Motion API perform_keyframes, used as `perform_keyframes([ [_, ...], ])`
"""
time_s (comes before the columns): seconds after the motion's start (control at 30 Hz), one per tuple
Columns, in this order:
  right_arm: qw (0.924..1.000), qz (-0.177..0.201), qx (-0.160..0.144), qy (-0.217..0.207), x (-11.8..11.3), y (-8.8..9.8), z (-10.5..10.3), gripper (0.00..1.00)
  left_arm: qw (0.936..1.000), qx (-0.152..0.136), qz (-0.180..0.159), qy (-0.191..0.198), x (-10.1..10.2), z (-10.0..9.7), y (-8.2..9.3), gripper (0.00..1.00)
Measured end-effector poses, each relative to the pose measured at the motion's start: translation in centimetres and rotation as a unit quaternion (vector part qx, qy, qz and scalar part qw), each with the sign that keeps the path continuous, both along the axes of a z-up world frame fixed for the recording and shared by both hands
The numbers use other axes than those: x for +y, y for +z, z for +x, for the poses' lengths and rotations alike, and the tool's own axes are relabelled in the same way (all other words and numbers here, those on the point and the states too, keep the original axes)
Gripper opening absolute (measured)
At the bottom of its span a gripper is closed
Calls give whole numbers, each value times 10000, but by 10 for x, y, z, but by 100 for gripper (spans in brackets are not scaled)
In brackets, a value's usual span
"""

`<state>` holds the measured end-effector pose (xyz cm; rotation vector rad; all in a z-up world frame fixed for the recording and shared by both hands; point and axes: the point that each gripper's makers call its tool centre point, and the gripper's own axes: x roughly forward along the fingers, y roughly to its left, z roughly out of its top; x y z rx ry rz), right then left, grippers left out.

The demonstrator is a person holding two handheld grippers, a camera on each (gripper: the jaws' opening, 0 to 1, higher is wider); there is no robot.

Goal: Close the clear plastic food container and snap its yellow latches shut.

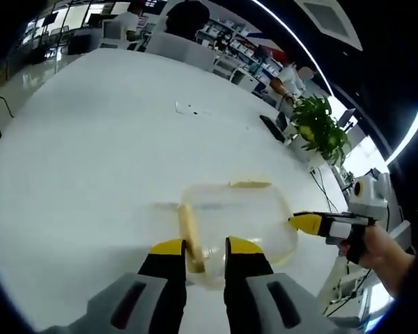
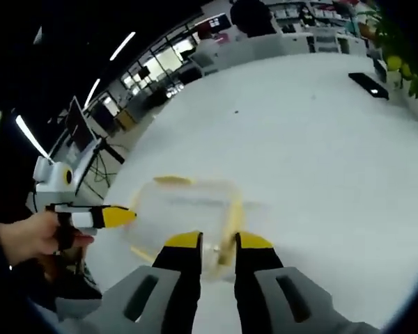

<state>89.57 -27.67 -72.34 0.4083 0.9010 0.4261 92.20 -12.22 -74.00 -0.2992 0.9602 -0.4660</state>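
Container [image 1: 240,223] of clear plastic is sitting lid-down-closed on the white table [image 1: 104,132], close to the table's edge nearest me, with wide bare tabletop stretching away beyond it. In the left gripper view its longer side is running left to right across my jaws; one yellow latch [image 1: 188,236] is lying along its left end and another [image 1: 249,184] along the far side. I am holding my left gripper [image 1: 205,249] with its yellow-tipped jaws slightly spread, straddling the near rim beside that left-end latch; whether they are pinching it I cannot tell. My right gripper [image 2: 219,242] is standing the same way at the opposite rim, jaws parted around the edge. A potted plant [image 1: 320,129] and a phone [image 1: 272,128] are sitting well apart, near the far edge.
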Motion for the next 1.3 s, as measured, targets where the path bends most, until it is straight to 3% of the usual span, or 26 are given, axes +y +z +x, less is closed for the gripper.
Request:
perform_keyframes([
  [0.23, 10000, 26, -19, -15, 3, 5, 2, 16, 9999, -16, -15, -99, -5, 5, -1, 13],
  [0.37, 9999, 158, -43, -47, 1, 6, -1, 18, 9996, 132, -262, -46, -6, 3, 2, 15],
  [0.47, 9998, 69, -96, 157, 4, 6, -5, 20, 9994, 129, -274, -153, -9, 0, 4, 16],
  [0.57, 9991, -141, -153, 375, 5, 7, -6, 22, 9982, -207, 52, -553, -9, -3, 11, 17],
  [0.73, 9960, -410, -600, 511, 1, 23, 6, 21, 9931, -652, 354, -912, -9, 4, 29, 19],
  [0.9, 9917, -489, -909, 770, 5, 36, 16, 21, 9825, -1031, 425, -1491, -22, 7, 49, 19],
  [1.03, 9858, -606, -1117, 1096, 14, 38, 21, 19, 9759, -1083, 459, -1838, -32, 4, 56, 19],
  [1.3, 9813, -680, -1166, 1372, 23, 36, 26, 17, 9433, -1434, 888, -2858, -48, -1, 58, 18],
])
